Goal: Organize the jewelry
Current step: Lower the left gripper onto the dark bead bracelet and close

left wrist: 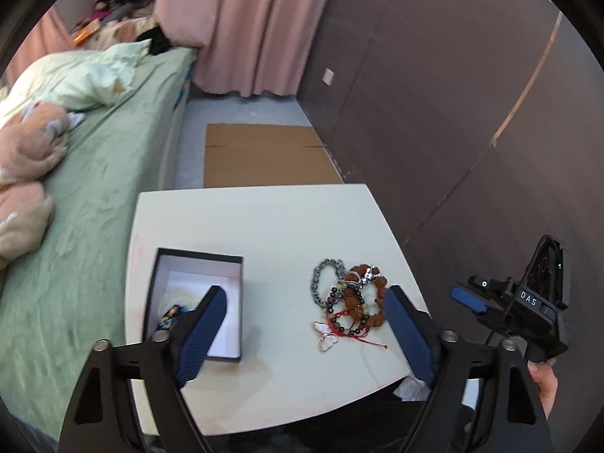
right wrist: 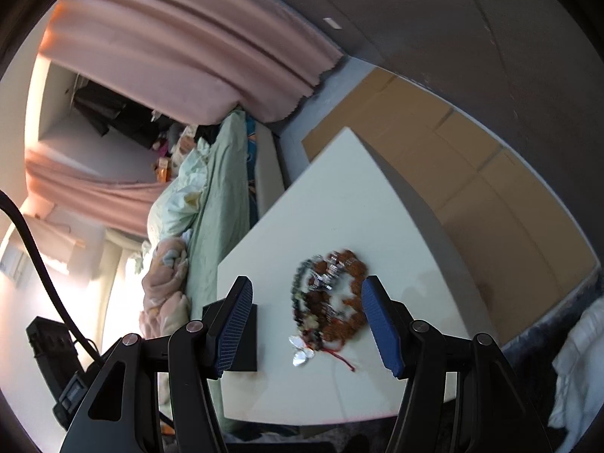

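Bracelets lie heaped on the counter beside the box, both claws released, nothing grasped, ready for sorting.

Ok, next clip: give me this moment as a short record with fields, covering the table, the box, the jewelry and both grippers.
table: white table, beside a bed with green sheets
box: open black box with white lining, on the table's left part; a small item lies inside, partly hidden
jewelry: pile of beaded bracelets on the table, apart from the box; a butterfly-shaped piece at its near edge
left gripper: open, empty, above the table
right gripper: open, empty, framing the pile without touching it
progress: pile not yet in the box
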Demonstrator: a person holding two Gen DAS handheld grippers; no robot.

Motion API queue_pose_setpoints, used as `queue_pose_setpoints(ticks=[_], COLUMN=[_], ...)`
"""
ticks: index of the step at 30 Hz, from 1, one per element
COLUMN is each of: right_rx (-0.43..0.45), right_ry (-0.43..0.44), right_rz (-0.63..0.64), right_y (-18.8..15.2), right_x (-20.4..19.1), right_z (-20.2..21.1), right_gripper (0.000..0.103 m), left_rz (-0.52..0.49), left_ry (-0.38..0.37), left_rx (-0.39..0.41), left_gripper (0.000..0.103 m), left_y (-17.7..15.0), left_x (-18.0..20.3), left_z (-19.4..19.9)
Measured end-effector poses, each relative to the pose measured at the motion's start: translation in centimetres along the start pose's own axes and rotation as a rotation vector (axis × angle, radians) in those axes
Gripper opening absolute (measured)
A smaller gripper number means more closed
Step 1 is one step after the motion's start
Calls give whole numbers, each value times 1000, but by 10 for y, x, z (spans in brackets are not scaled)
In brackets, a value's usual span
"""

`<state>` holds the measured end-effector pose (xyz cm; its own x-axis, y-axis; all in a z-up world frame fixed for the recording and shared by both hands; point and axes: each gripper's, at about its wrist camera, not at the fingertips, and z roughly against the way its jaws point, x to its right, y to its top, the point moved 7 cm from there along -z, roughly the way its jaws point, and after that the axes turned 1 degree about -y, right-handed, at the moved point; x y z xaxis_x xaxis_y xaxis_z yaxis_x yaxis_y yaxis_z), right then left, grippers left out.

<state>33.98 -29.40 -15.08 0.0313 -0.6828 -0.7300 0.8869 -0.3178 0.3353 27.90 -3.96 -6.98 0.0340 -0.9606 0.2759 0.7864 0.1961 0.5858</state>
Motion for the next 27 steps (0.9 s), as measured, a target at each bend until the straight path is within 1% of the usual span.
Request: queue_pose_setpoints(ticks=[3,5,7,11,14,16,17,18,20,21,23,25,27], right_rx=[0,10,8,26,21,11,5,9,66,70,48,29,23], right_ry=[-16,6,-18,-50,-65,-79,-93,-99,-59,-54,-48,-30,-71], right_rz=[-40,-60,-70,-71,-67,-76,-89,-103,-101,-94,-119,-152,-147], right_y=[-8,-13,-17,-15,-17,-17,-17,-18,-14,-13,-16,-18,-16], right_x=[12,19,25,29,31,35,37,38,31,30,34,39,44], right_z=[-1,3,4,6,3,3,3,6,18,19,15,10,4], right_gripper=[61,61,61,61,61,61,61,61,61,61,61,61,61], left_rz=[-9,-31,-56,-99,-151,-193,-205,-214,-218,-222,-240,-239,-235], left_ry=[-21,-18,-19,-21,-29,-14,-4,-7,-21,-22,-19,-20,-37], left_rx=[-40,-70,-96,-146,-173,-190,-198,-207,-227,-232,-235,-256,-279], left_gripper=[74,69,68,57,57,57,56,51,46,46,45,45,45], left_y=[-3,-5,-6,-5,-5,-6,-6,-7,-11,-13,-18,-23,-27], left_x=[6,9,14,22,31,36,36,38,39,39,38,36,36], left_z=[-18,-31,-43,-70,-88,-103,-109,-116,-128,-133,-143,-153,-162])
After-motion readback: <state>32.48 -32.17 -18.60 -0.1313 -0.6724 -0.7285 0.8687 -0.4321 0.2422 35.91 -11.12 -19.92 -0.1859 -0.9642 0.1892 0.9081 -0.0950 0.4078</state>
